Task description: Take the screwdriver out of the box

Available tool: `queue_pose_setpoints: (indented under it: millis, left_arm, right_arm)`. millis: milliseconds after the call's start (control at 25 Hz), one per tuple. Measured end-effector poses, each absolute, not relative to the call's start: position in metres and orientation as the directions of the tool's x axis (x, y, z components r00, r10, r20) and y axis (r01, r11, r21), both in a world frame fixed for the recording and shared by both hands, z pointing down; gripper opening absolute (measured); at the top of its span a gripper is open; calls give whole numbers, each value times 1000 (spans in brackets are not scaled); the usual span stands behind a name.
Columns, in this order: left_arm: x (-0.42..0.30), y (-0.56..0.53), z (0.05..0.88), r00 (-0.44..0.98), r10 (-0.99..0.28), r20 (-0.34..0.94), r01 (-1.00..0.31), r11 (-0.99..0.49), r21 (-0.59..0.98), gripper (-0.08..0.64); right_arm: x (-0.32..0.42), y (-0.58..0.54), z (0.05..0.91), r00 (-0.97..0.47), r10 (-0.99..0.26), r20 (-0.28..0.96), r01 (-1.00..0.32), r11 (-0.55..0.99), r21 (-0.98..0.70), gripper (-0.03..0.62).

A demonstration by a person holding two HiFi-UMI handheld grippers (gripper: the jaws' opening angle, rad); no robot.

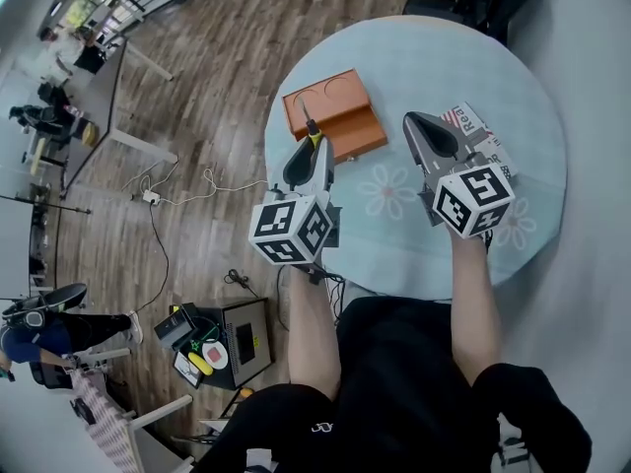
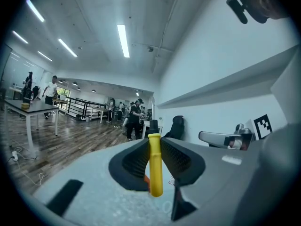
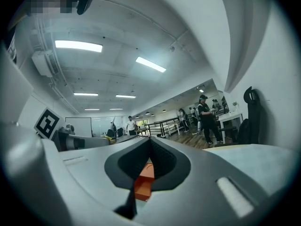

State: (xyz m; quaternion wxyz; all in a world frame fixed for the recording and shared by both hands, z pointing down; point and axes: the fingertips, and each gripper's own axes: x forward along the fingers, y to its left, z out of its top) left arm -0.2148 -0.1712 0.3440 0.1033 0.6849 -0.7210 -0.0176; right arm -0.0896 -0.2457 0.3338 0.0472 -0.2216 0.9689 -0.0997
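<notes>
At the near left corner of the orange box point(image 1: 352, 132), as the head view has it, the left gripper point(image 1: 314, 152) holds the screwdriver point(image 1: 314, 138). The yellow handle sits at the jaw tips and the dark shaft pokes out over the box's left edge. That view looks steeply down, so it does not show whether the tool touches the box or hangs above it.

The left gripper view settles the grip. The two ribbed pads of the left gripper point(image 2: 154, 141) press on either side of the screwdriver point(image 2: 155, 169). The handle stands nearly upright between them, with its lower end hanging below the jaws and a black collar above. A sliver of orange shows behind the handle, so the box lies beyond the tongs. No more of the box can be seen from here.

To the right of the box and apart from it, the right gripper point(image 1: 414, 120) is held over the pale blue flowered table point(image 1: 424, 62). A printed booklet point(image 1: 475, 126) lies just beyond it on the side away from the box. From above, its jaws only look drawn to a point. The right gripper view shows the tips of the right gripper point(image 3: 150, 141) meeting with nothing clamped between them. Through the oval gap under the tips, the box point(image 3: 143, 187) appears with its open tray facing the camera.

Only the head view shows both marker cubes, the left point(image 1: 291, 230) and the right point(image 1: 473, 200), nearer the person than the box
</notes>
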Motion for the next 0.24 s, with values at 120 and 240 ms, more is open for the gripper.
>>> queue_pose_setpoints:
  millis: [120,240]
  left_arm:
    - [-218,-174,344,-37,-991,131,-986,58,156,80]
    - [-218,-179,343,-32,-990,135,-987,53,155,80]
  right_arm:
    - [-97,-247,334,-902,-431,-37,-417,889,-191,8]
    - [-99,-251,332,-905,-424,-31,-412,893,-181,8]
